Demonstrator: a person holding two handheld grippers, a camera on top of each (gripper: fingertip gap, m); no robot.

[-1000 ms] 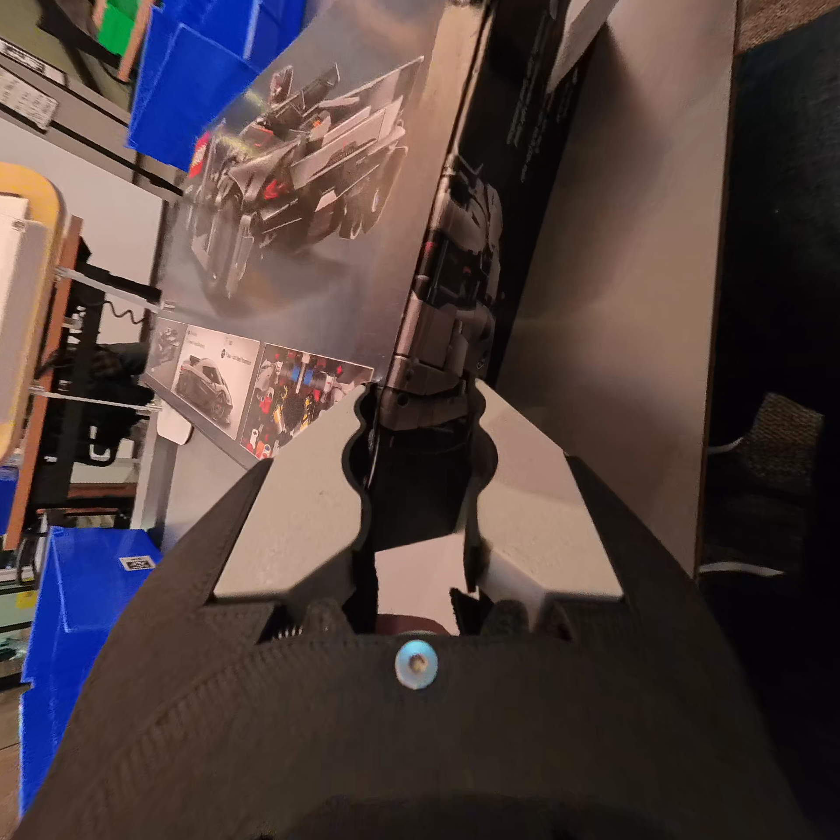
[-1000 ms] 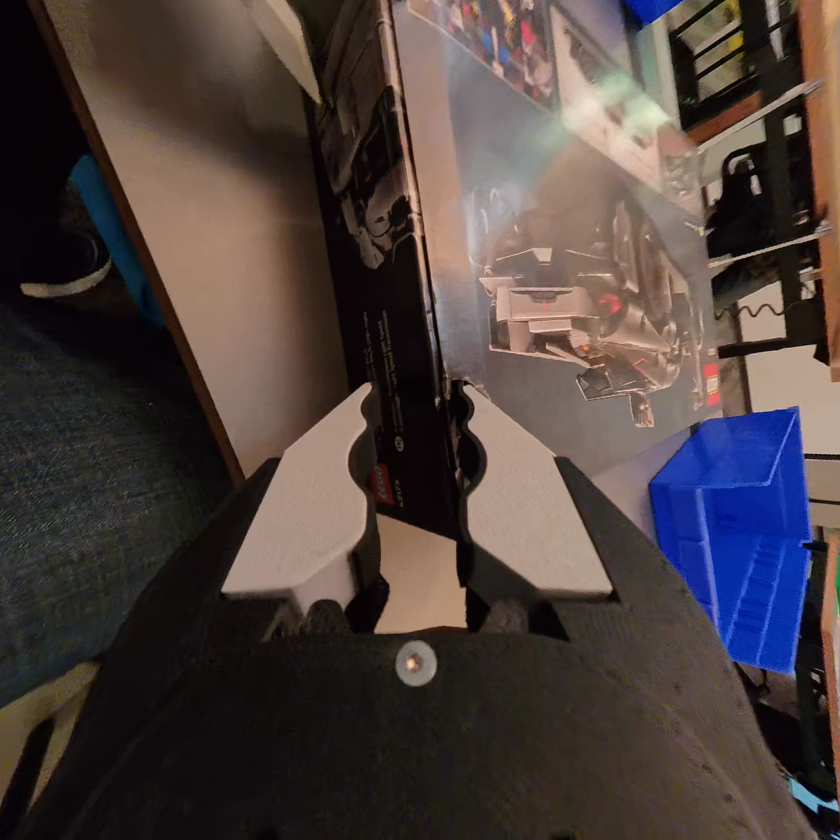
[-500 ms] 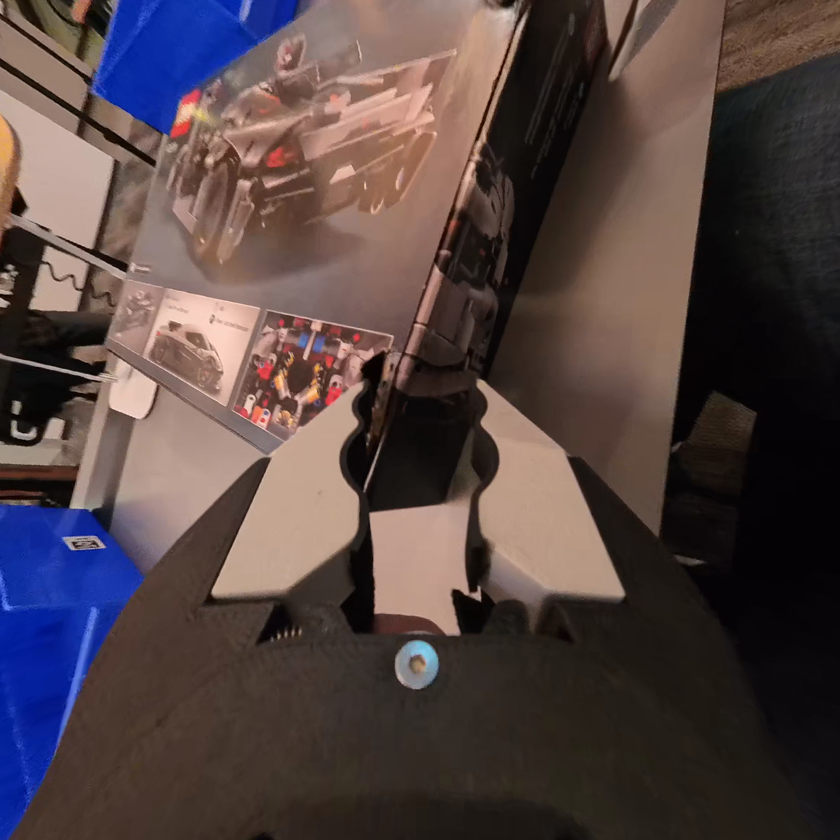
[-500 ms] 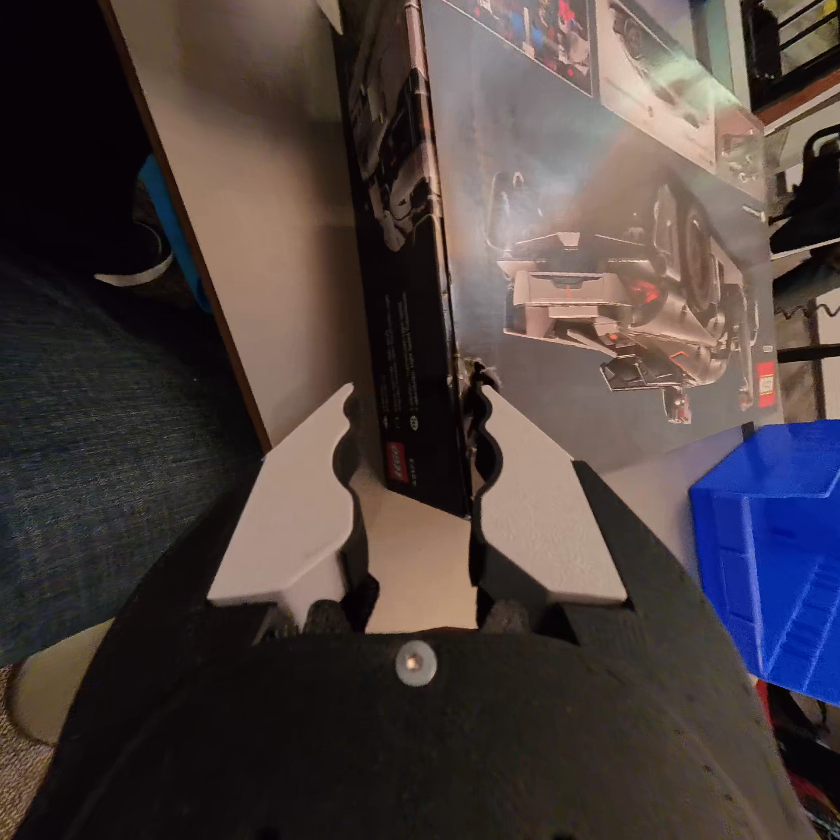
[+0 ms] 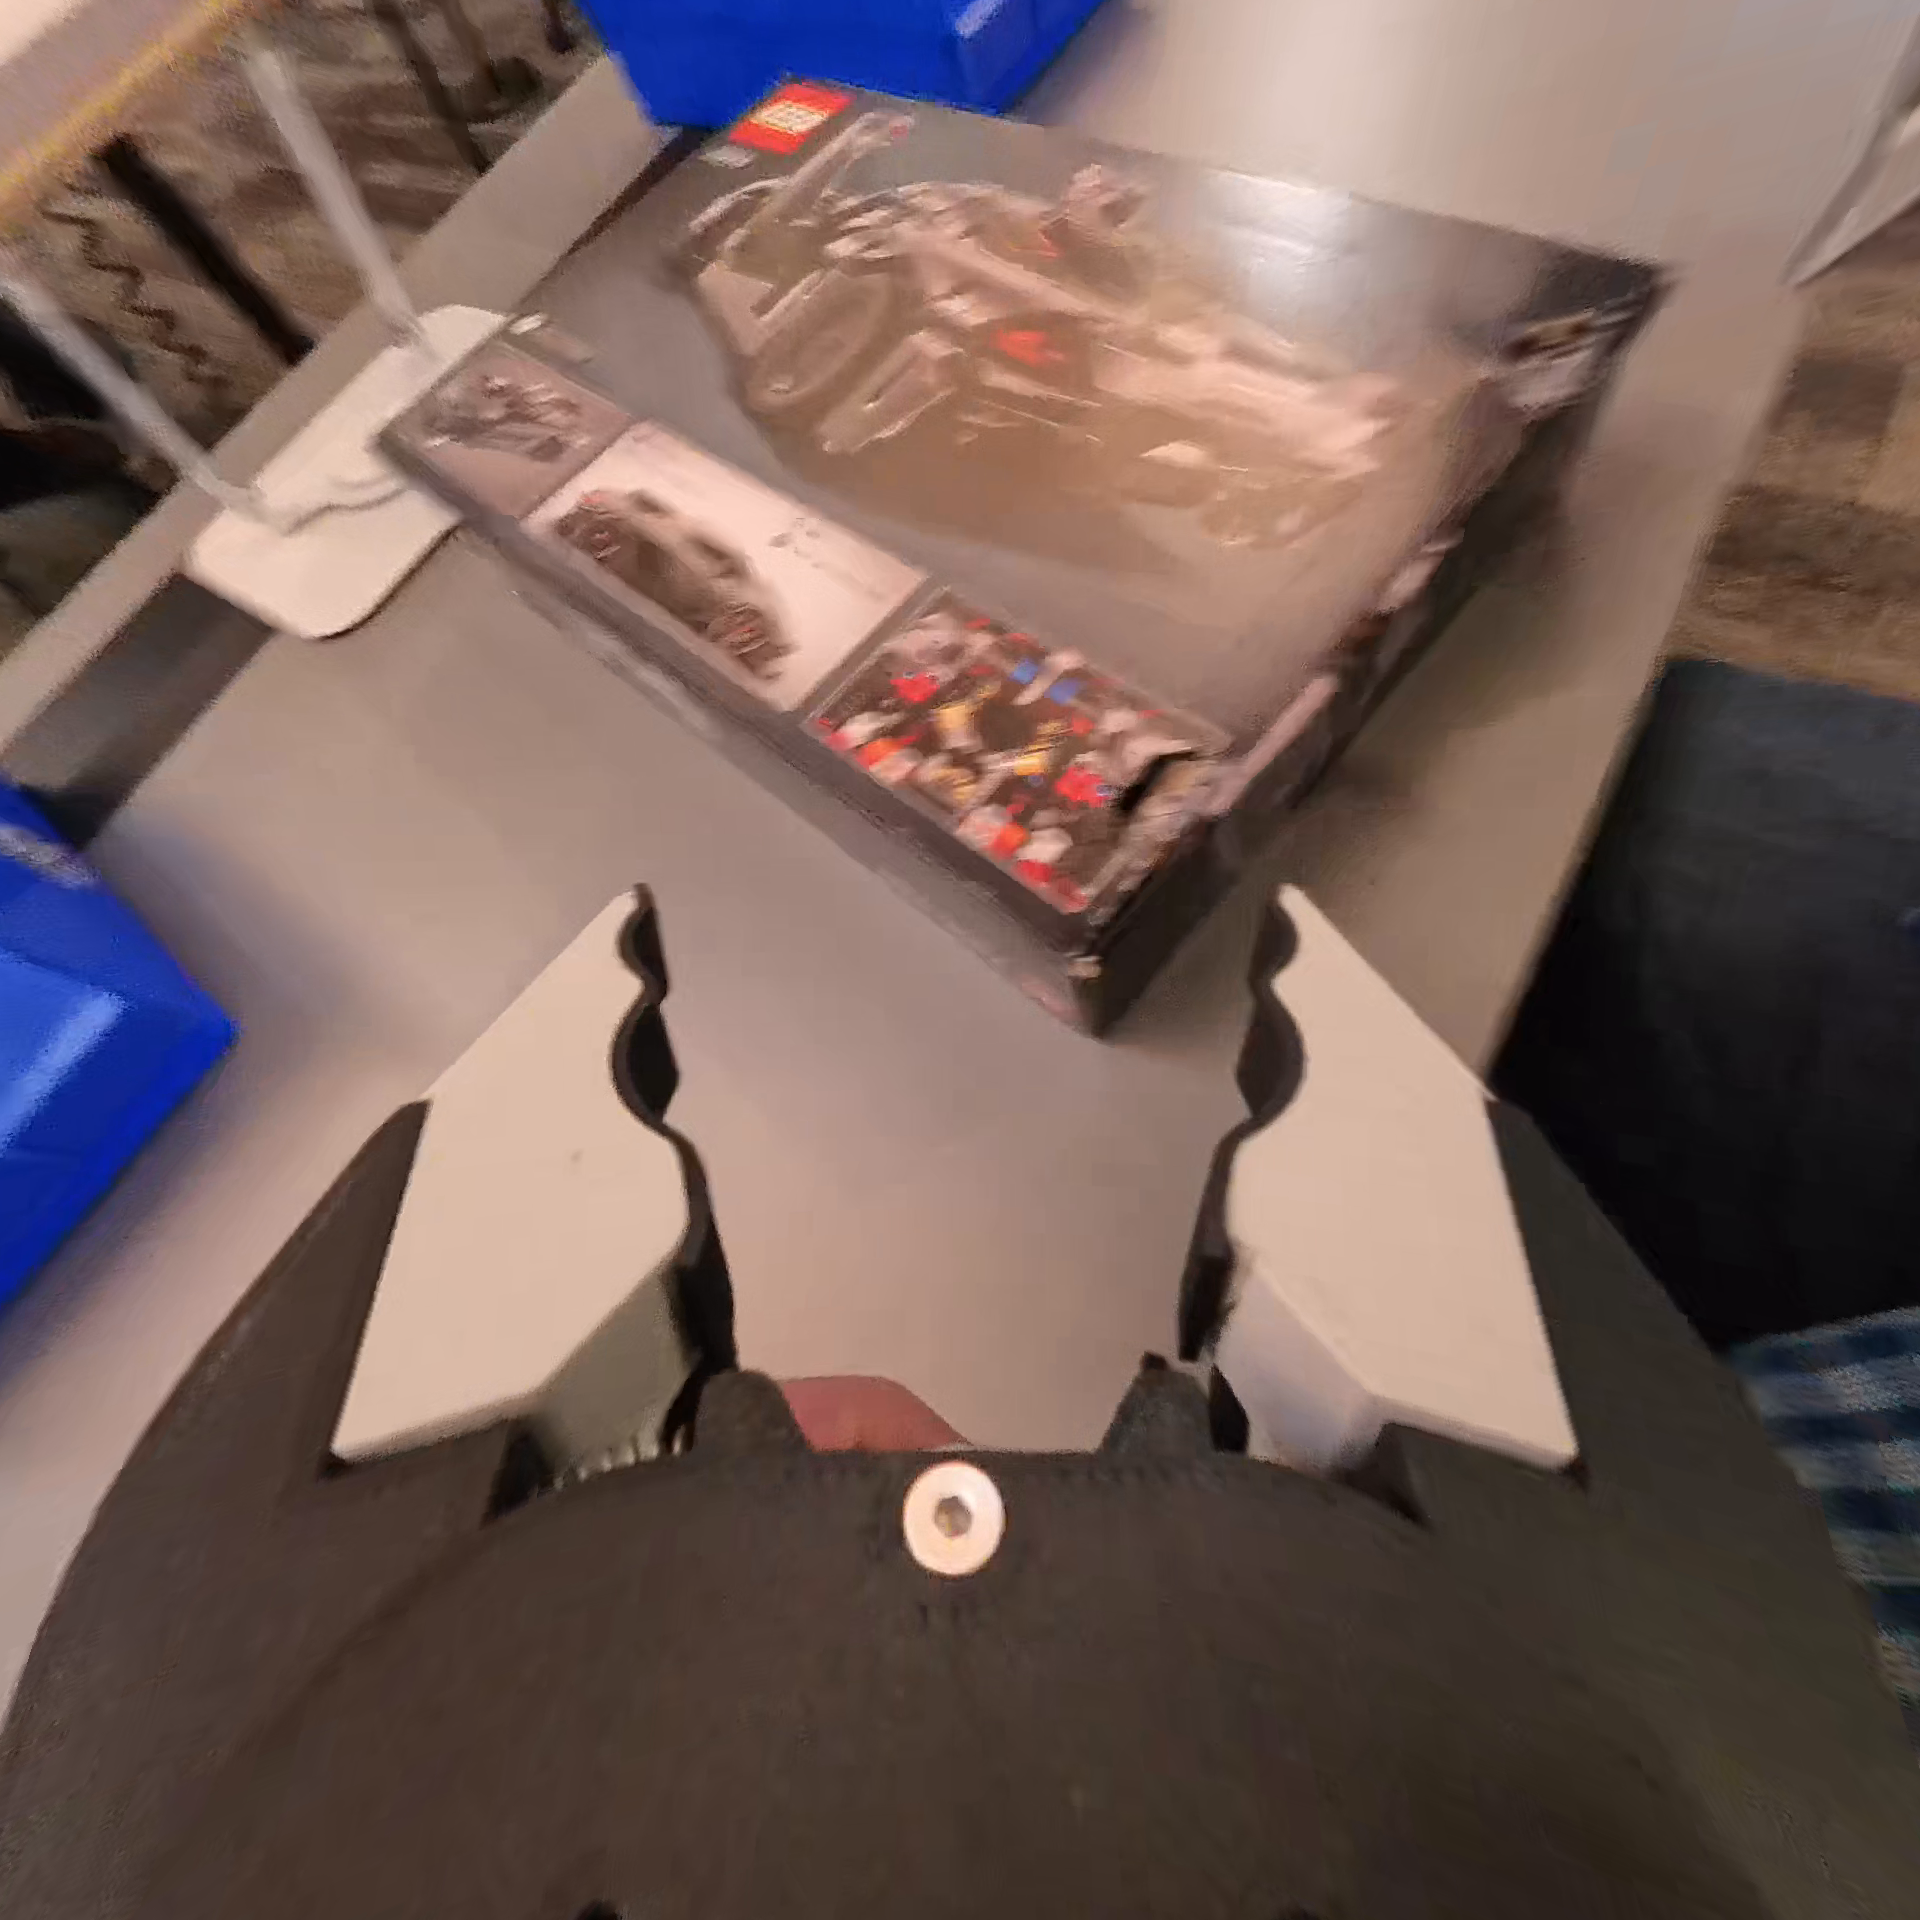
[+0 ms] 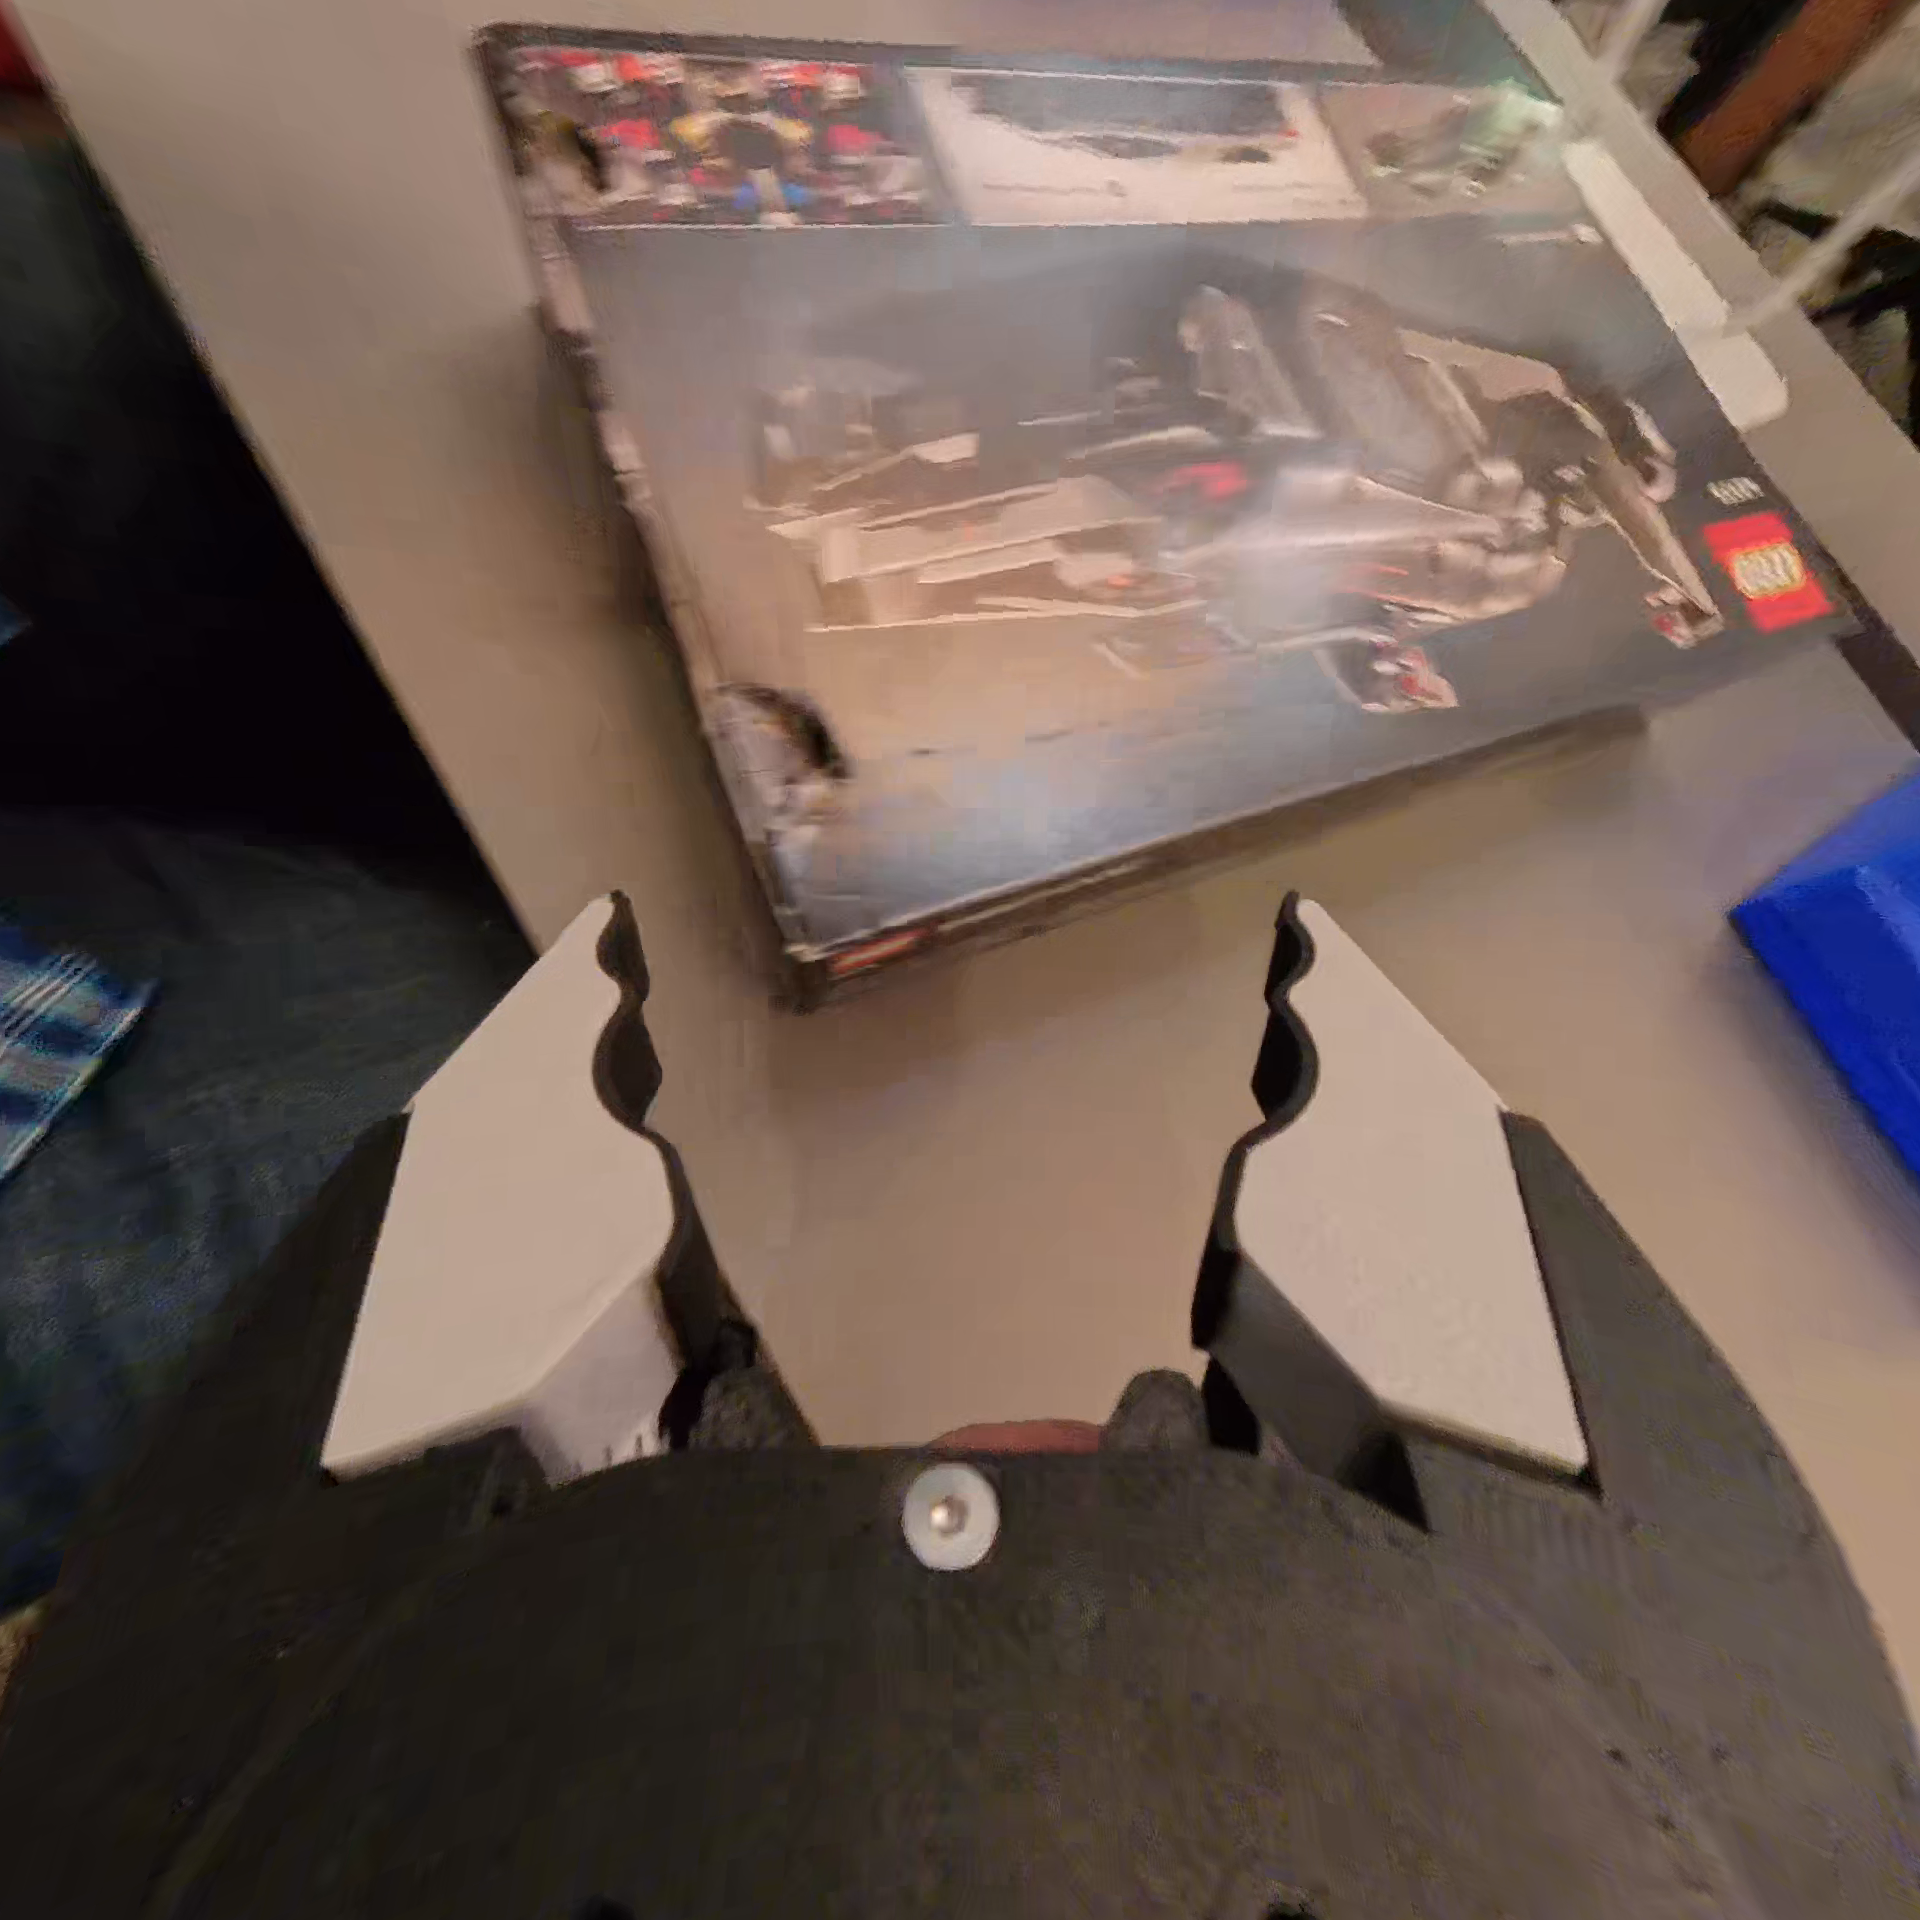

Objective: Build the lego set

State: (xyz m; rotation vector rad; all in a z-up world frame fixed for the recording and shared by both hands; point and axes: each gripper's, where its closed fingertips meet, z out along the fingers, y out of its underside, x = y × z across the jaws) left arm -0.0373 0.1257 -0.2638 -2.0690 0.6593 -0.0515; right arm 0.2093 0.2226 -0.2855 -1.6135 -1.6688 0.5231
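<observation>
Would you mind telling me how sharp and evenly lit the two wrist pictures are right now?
Left wrist view: the lego box is smeared by motion blur, while the left gripper stays sharp. Right wrist view: the box is also blurred, with a pale glare patch on its lid; the right gripper is crisp. Lighting is warm and dim.

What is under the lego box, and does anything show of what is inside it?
The lego box lies flat on the grey table, closed apart from a torn corner. Its contents are hidden, as is the table beneath it.

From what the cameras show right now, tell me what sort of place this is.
Probably a workshop or lab bench: blue storage bins flank a grey table, a boxed lego set lies flat on it, and shelving stands behind.
</observation>
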